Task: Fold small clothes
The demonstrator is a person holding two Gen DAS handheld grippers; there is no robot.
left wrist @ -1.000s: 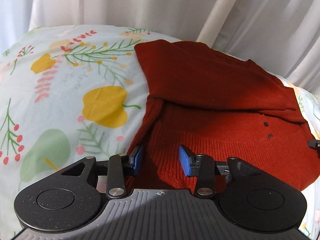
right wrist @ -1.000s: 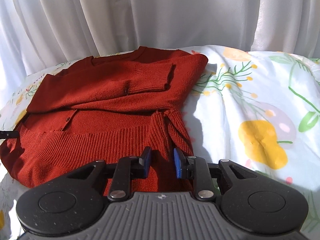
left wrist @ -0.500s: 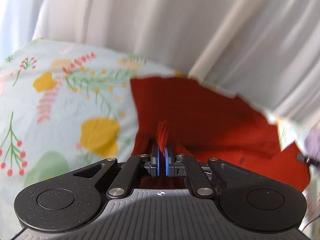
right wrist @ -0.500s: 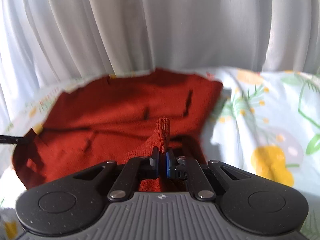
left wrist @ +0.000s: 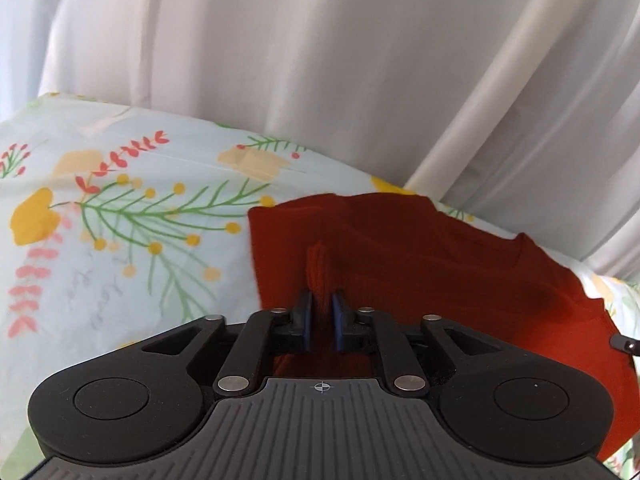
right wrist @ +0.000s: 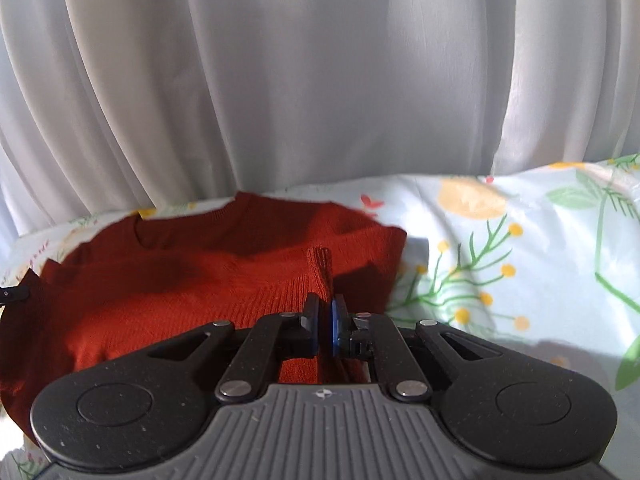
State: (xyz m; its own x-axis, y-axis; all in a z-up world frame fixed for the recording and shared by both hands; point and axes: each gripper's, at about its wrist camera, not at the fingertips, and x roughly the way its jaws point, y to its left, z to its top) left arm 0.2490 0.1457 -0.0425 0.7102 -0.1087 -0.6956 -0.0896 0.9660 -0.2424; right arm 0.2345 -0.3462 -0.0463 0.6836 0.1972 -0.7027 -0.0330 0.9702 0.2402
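Observation:
A rust-red knitted sweater [left wrist: 440,264] lies on a floral bed sheet [left wrist: 120,240]; its near hem is lifted and carried over toward the collar. In the left wrist view my left gripper [left wrist: 321,316] has its blue pads parted and its jaws are opening; a raised fold of the hem still stands between them, loose. In the right wrist view my right gripper [right wrist: 325,320] is shut on the ribbed hem of the sweater [right wrist: 200,280], a pinch of knit sticking up above the pads. The sweater's lower part is hidden under both grippers.
White curtains [left wrist: 320,60] hang close behind the bed's far edge. The floral sheet [right wrist: 520,260] spreads bare to the right of the sweater and to its left. The other gripper's dark tip shows at each view's edge [left wrist: 622,344] [right wrist: 14,294].
Both grippers closed on the sweater's near hem and carried it forward toward the collar and curtain. Since half a second ago the left pads have parted again.

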